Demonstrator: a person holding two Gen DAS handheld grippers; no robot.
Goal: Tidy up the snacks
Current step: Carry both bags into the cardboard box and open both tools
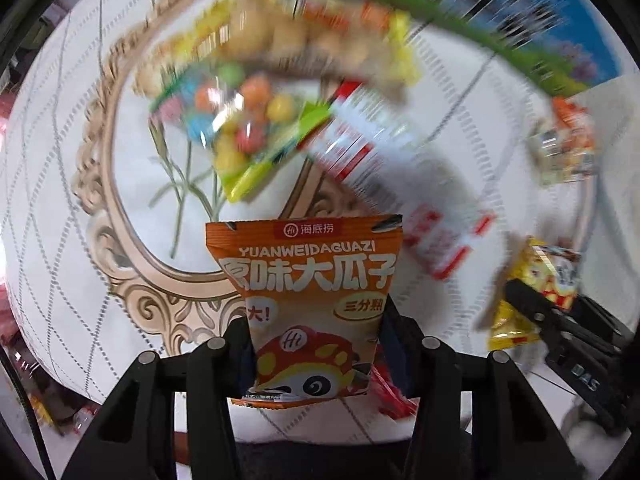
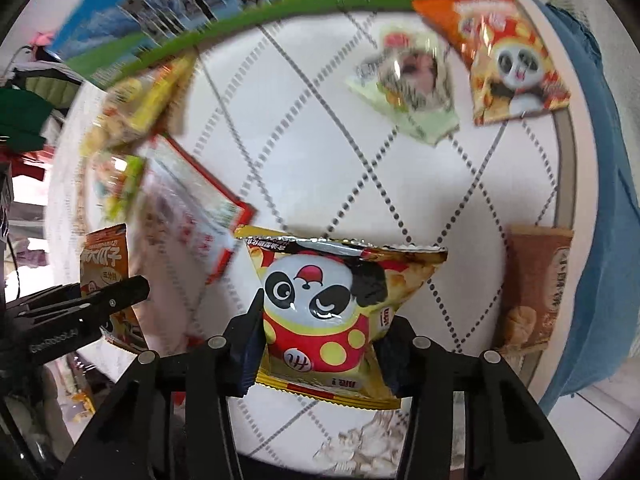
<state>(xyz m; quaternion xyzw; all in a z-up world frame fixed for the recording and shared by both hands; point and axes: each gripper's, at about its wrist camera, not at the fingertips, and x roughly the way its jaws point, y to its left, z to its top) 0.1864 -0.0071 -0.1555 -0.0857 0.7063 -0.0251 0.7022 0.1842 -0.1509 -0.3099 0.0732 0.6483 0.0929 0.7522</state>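
Note:
My left gripper [image 1: 314, 336] is shut on an orange sunflower-seed packet [image 1: 306, 300] and holds it above the white patterned table [image 1: 60, 200]. My right gripper [image 2: 320, 332] is shut on a yellow panda snack packet [image 2: 336, 312], also held above the table. The right gripper with the panda packet shows at the right edge of the left wrist view [image 1: 536, 300]. The left gripper with the orange packet shows at the left edge of the right wrist view [image 2: 108, 280]. Both views are blurred by motion.
A bag of colored candy balls [image 1: 236, 128], a yellow snack bag [image 1: 304, 28] and a red-and-white packet [image 1: 384, 160] lie on the table. An orange panda packet [image 2: 508, 56], a pale green packet [image 2: 412, 84] and a brown packet [image 2: 532, 288] lie to the right. A green-and-blue box [image 2: 168, 12] stands behind.

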